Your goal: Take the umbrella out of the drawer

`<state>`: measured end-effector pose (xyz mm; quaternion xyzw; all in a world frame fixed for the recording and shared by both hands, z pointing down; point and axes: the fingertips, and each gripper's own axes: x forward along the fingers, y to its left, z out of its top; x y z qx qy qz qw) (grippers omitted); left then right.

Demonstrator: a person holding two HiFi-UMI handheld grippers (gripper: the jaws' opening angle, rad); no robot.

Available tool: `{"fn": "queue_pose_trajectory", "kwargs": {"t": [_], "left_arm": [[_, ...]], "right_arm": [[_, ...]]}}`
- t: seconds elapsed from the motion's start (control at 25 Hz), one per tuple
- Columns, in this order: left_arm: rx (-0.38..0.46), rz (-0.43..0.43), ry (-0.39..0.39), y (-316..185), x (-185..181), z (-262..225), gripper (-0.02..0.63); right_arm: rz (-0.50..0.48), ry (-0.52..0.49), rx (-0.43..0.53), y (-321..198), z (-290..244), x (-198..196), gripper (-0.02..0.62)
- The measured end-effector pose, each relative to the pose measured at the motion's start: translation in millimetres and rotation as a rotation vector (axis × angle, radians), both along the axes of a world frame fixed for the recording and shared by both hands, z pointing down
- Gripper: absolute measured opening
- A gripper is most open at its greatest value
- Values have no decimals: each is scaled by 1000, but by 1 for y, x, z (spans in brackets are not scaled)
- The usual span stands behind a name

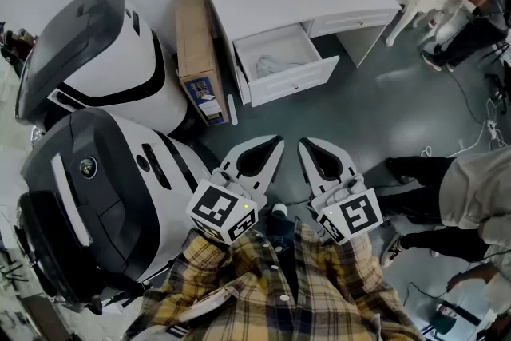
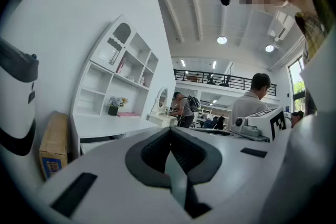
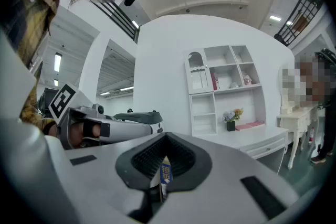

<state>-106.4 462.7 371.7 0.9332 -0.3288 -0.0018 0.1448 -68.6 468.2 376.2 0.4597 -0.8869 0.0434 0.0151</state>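
Observation:
The white desk (image 1: 263, 4) stands ahead with its left drawer (image 1: 295, 82) pulled open. Inside lies a pale grey bundle, apparently the folded umbrella (image 1: 270, 65). My left gripper (image 1: 277, 140) and right gripper (image 1: 304, 143) are held side by side close to my chest, pointing level toward the desk and well short of the drawer. Both have their jaws shut with nothing between them. In the left gripper view the jaw tips (image 2: 169, 131) meet and the desk (image 2: 105, 124) shows at left. The right gripper view shows closed tips (image 3: 165, 136) and the desk (image 3: 257, 136) at right.
A cardboard box (image 1: 200, 60) leans beside the desk's left side. Two large white-and-black machines (image 1: 104, 68) (image 1: 96, 212) fill the left. A person's legs (image 1: 415, 172) stand at right, and another person (image 1: 479, 4) sits at a dressing table. Cables (image 1: 479, 132) lie on the floor.

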Motion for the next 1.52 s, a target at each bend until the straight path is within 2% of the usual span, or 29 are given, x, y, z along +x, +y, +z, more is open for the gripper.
{"fn": "queue_pose_trajectory", "kwargs": {"t": [0.56,1.16,1.52], "left_arm": [[27,-16,-9,10,27,0,21],[37,-73,-15,17,33,3,21],[29,-96,-4,-23,20,12,21]], "right_arm": [[17,-31,32,14,-1,31,17],[-57,-55,36,20,2,36,17],[-94,-49,0,-17,18,20,17]]}}
